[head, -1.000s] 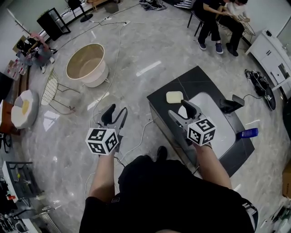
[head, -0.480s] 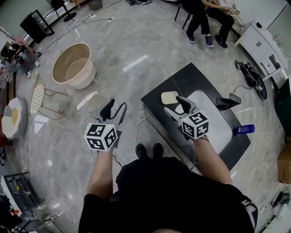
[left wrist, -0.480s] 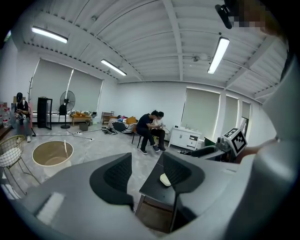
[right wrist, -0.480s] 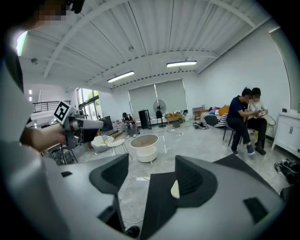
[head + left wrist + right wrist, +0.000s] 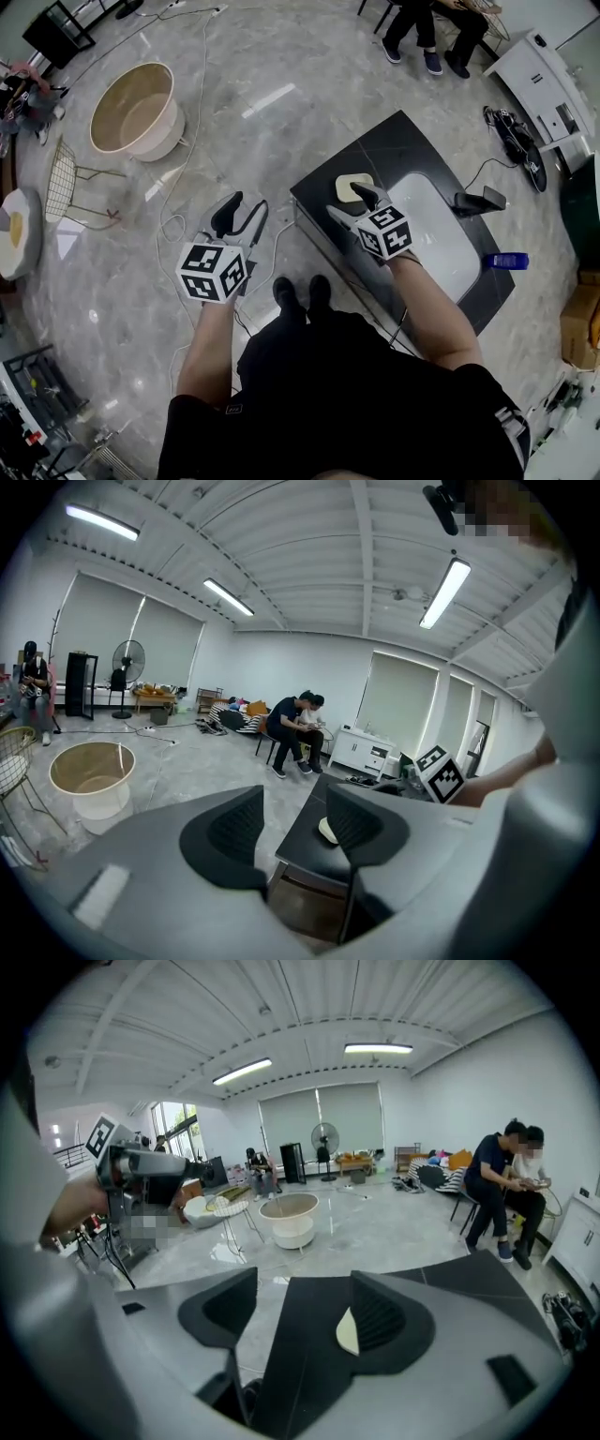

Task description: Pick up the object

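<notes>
A pale yellow, rounded-square object (image 5: 348, 184) lies on the near-left part of a low black table (image 5: 394, 150). My right gripper (image 5: 350, 205) hovers open just short of it, one finger tip overlapping its near edge in the head view. In the right gripper view the object (image 5: 346, 1332) shows beside the right-hand finger, above the table top (image 5: 300, 1363), with nothing between the fingers of that gripper (image 5: 295, 1321). My left gripper (image 5: 240, 214) is open over the floor, left of the table. The left gripper view shows that gripper (image 5: 291, 822) empty, with the object (image 5: 324, 831) far ahead.
A white mat (image 5: 436, 246) covers the table's right half, with a black device (image 5: 473, 200) and a blue item (image 5: 506, 260) by its far edge. A beige basin (image 5: 131, 108), a wire chair (image 5: 61, 186) and cables (image 5: 281, 267) lie on the floor. Seated people (image 5: 427, 23) are beyond.
My right gripper has moved forward to the yellow object, which it now partly overlaps. The head view has shifted toward the table. The left gripper has barely moved.
</notes>
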`<state>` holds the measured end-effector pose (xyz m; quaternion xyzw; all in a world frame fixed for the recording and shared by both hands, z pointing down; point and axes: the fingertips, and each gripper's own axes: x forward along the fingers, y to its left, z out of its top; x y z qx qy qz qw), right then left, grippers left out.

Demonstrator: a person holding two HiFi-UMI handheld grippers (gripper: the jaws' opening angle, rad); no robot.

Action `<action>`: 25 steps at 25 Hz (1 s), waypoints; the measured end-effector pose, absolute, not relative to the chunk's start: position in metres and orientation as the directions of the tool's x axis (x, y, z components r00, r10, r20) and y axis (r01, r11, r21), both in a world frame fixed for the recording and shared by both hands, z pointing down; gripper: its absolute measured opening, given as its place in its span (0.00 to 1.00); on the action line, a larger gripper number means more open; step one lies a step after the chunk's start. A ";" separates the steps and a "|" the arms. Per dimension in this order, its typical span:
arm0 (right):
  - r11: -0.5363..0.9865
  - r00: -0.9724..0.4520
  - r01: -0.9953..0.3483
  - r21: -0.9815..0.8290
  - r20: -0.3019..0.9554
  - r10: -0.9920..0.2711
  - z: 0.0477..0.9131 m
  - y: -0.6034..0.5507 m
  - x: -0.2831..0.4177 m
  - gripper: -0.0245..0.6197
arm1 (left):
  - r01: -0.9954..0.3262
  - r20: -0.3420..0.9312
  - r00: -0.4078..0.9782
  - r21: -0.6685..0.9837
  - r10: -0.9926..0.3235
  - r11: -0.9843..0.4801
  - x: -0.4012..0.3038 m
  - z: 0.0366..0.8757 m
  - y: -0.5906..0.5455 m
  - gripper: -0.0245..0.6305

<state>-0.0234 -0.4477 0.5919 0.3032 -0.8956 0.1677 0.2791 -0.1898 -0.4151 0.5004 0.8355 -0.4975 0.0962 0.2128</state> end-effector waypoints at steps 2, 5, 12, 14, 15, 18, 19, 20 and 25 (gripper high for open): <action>0.773 -0.645 -0.623 -0.120 0.637 -0.421 0.608 -0.452 -0.026 0.47 | -0.870 0.379 0.489 0.267 -0.786 -0.414 -0.191 0.506 -0.418 0.37; 0.788 -0.616 -0.608 -0.099 0.685 -0.390 0.629 -0.457 -0.027 0.47 | -0.868 0.388 0.494 0.278 -0.778 -0.413 -0.195 0.513 -0.422 0.37; 0.816 -0.541 -0.576 -0.051 0.772 -0.334 0.675 -0.466 -0.023 0.47 | -0.864 0.403 0.500 0.296 -0.766 -0.408 -0.199 0.527 -0.428 0.36; 0.815 -0.530 -0.576 -0.062 0.787 -0.315 0.686 -0.468 -0.021 0.47 | -0.863 0.405 0.501 0.299 -0.765 -0.407 -0.199 0.529 -0.428 0.36; 0.813 -0.524 -0.578 -0.070 0.795 -0.304 0.692 -0.469 -0.020 0.47 | -0.863 0.406 0.500 0.299 -0.764 -0.406 -0.200 0.530 -0.429 0.36; 0.813 -0.493 -0.578 -0.071 0.824 -0.278 0.708 -0.472 -0.013 0.47 | -0.866 0.413 0.495 0.300 -0.764 -0.399 -0.203 0.533 -0.428 0.36; 0.816 -0.482 -0.575 -0.065 0.833 -0.273 0.712 -0.473 -0.011 0.47 | -0.867 0.416 0.494 0.301 -0.764 -0.397 -0.204 0.533 -0.428 0.36; 0.818 -0.472 -0.573 -0.059 0.839 -0.270 0.715 -0.474 -0.009 0.47 | -0.868 0.418 0.493 0.301 -0.763 -0.395 -0.206 0.534 -0.428 0.36; 0.832 -0.427 -0.555 -0.013 0.863 -0.271 0.722 -0.474 -0.004 0.39 | -0.871 0.420 0.486 0.298 -0.766 -0.389 -0.209 0.531 -0.424 0.36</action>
